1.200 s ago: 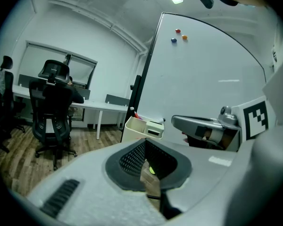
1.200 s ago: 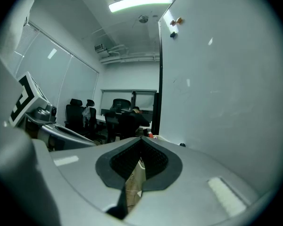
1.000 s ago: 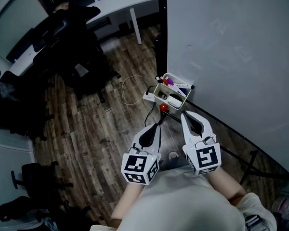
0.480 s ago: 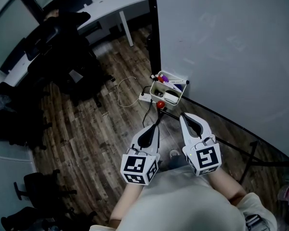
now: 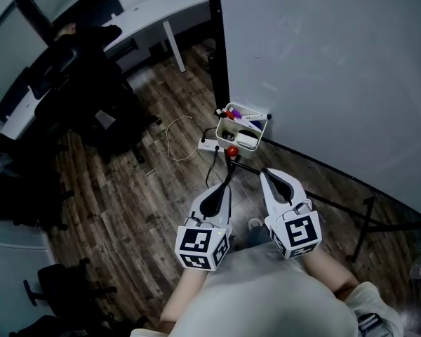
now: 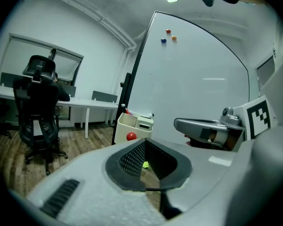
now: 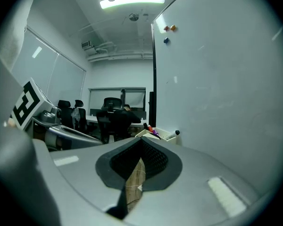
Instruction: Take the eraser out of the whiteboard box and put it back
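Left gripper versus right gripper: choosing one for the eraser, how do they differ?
The left gripper sits farther from the whiteboard; the right gripper is nearer it. The left gripper's cube shows two marker faces in head view, the right gripper's mainly one. Both are shut, empty, short of the box.

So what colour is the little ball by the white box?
The ball is red, clearest in the left gripper view.

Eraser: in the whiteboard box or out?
In: the white block eraser sits inside the cream plastic whiteboard box, beside the markers.
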A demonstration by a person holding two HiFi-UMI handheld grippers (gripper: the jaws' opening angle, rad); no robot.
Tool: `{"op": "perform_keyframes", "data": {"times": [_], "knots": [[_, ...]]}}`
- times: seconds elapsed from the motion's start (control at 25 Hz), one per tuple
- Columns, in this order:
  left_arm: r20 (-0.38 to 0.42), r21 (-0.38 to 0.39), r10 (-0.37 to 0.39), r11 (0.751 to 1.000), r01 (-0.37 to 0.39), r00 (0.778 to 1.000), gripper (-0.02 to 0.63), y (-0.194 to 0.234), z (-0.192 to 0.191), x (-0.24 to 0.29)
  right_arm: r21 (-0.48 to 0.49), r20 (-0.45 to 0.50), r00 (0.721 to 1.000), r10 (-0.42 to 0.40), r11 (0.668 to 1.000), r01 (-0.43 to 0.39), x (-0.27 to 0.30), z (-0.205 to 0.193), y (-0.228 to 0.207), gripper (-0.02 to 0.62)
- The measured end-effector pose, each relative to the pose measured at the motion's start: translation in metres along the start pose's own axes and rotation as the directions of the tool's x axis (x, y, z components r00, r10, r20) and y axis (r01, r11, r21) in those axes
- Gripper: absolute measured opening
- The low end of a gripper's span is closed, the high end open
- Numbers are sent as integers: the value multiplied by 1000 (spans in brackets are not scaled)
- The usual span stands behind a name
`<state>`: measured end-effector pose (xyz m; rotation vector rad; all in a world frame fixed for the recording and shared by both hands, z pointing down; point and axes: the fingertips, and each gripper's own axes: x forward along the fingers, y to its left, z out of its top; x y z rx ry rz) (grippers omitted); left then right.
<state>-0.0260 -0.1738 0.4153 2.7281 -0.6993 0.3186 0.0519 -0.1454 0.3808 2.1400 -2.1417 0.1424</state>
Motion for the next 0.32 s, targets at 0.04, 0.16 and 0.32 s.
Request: {"op": "perform_keyframes", "data": {"times": [0.04,0.16,0.32], "knots": [[-1,1,-5,1000,5,1000,2,0,-1,0,3,-1,1000,-4,1000,4,-1,-1,1,2],[-3,3,-20,1000,20,1000,2,1,-1,-1,13,-4,1000,-16,1000,16,-2,-3,4,2],[-6,5,-37,999,37,999,2,1,-3,-4,23,-11,1000,-25,999,26,-3,-5,10,2]]}}
